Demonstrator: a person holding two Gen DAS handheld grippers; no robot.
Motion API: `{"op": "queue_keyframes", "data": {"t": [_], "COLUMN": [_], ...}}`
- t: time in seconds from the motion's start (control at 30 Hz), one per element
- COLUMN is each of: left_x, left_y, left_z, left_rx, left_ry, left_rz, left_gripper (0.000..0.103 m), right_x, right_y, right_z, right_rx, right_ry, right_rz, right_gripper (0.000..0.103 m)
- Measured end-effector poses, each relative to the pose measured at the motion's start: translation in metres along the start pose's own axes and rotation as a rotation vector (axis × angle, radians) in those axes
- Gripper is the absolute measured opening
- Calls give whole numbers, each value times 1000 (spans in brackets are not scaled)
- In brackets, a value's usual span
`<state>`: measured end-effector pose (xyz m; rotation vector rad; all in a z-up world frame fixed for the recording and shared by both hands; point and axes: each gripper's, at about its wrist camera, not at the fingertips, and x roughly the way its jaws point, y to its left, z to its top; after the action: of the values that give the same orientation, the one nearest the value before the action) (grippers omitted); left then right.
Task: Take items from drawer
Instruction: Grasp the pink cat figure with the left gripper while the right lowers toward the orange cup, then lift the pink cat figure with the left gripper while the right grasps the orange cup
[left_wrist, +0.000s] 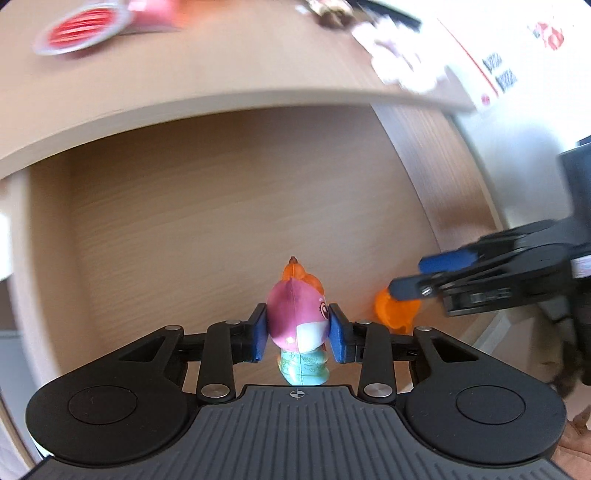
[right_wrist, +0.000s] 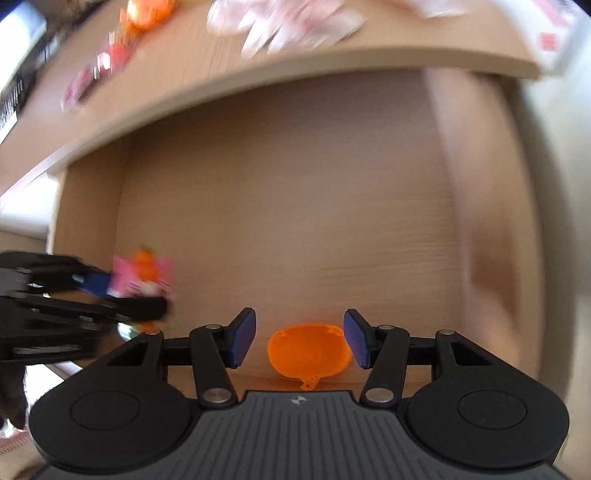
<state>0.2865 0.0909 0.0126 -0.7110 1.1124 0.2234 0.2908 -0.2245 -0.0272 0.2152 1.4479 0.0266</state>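
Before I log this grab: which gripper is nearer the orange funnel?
Right. The right gripper straddles the orange funnel, open. The left gripper is beside it, shut on a pink toy.

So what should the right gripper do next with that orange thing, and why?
Probably close the right gripper on the orange plastic piece. Its fingers stand open on either side of the piece, which lies on the drawer floor. The left gripper already clamps the pink plush toy, so the orange piece looks like the only item left in view to take out.
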Motion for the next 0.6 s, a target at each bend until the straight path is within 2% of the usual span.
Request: {"op": "queue_keyframes", "data": {"t": [0.13, 0.17, 0.3, 0.47, 0.53, 0.6], "left_x": [-12, -27, -36, -39, -36, -35], "left_y": [14, 25, 33, 37, 37, 36], "left_z": [-15, -17, -31, -37, -40, -43], "left_rx": [-66, -76, -95, -106, -113, -116], "left_ry": [-70, -82, -107, -108, -102, -104], "left_rz": [-29, -32, -39, -37, -36, -46], "left_gripper": [37, 37, 37, 37, 37, 37], "right_x": [24, 29, 42, 40, 31, 24], "right_y": [12, 14, 21, 34, 36, 34], "right_z": [11, 12, 13, 11, 12, 13], "right_rx": [-41, -47, -86, -204, -231, -218], "right_ry": [124, 148, 206, 168, 134, 127], "right_rz": [-40, -54, -125, -245, -244, -210], "right_gripper": [53, 53, 53, 53, 55, 66]}}
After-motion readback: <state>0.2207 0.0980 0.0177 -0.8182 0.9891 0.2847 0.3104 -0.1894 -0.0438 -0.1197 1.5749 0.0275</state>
